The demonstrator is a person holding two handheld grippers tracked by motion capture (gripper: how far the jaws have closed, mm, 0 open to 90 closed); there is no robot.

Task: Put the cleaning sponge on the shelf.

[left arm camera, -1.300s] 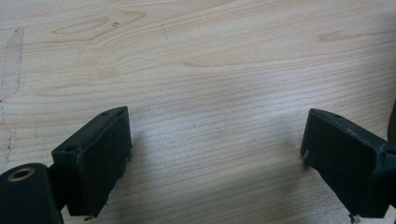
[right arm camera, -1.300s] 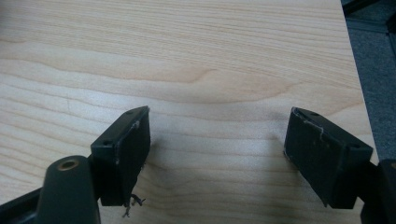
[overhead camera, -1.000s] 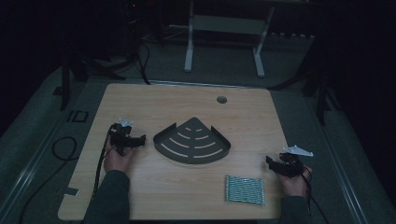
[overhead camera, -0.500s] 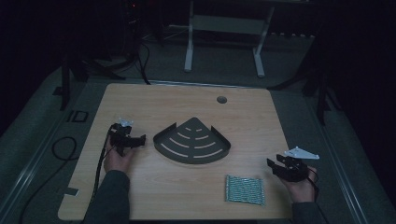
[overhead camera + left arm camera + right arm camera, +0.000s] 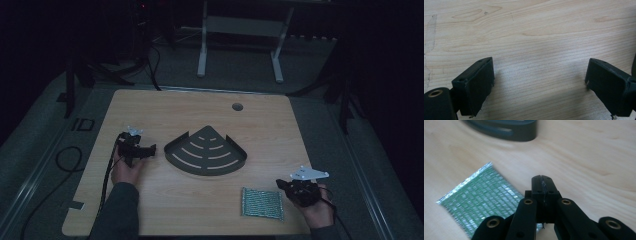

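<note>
Two grippers idle | left gripper [image 5: 150,149] jaws wide over bare wooden table [image 5: 150,200] | right gripper [image 5: 541,181] pinched closed, empty, just right of silvery-green foil pouch [image 5: 262,203] | reopen before approaching, slide one jaw under pouch edge | dark fan-shaped slotted metal tray [image 5: 206,151] mid-table.

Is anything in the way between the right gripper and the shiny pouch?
No. The right gripper, jaws shut and empty, sits just right of the pouch, with bare table between. The tray lies farther back.
</note>
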